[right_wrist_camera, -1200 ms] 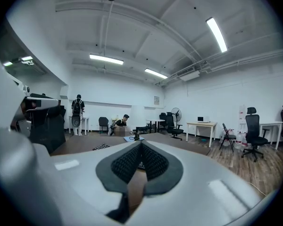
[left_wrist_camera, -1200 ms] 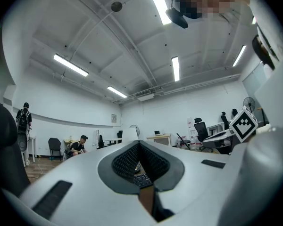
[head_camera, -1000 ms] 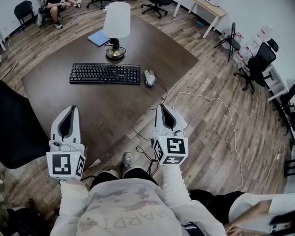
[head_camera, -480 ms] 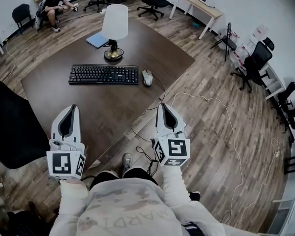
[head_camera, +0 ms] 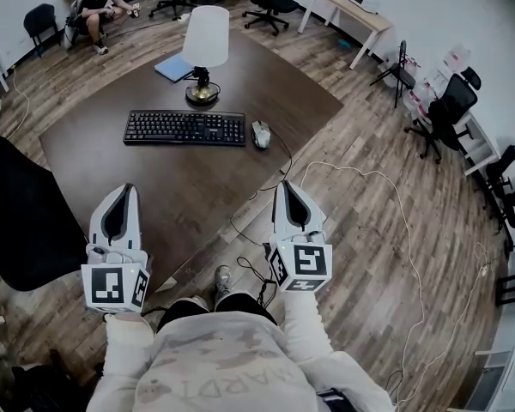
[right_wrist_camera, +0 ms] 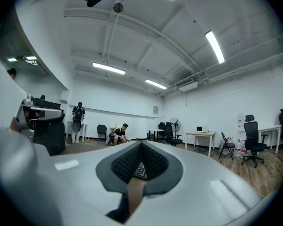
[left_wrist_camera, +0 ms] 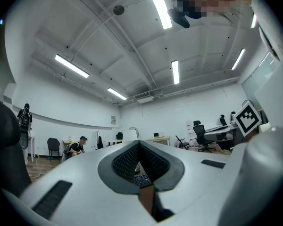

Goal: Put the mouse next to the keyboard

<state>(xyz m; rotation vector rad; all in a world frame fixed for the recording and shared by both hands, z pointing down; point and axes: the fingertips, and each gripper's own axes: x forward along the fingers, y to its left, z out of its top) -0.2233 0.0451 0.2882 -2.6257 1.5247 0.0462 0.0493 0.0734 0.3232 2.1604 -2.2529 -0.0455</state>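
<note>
Little had changed: the mouse (head_camera: 260, 135) stayed just beside the keyboard (head_camera: 184, 128). The left hand-held gripper (head_camera: 128, 188) and right hand-held gripper (head_camera: 284, 184) hung back, closed and empty, so the task looked finished.

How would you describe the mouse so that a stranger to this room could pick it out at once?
Find the big dark brown table. On it lies a long black keyboard, in front of a white-shaded lamp. The mouse is the small grey oval just off the keyboard's right end, rounded and pale where the keyboard is flat and black.
</note>
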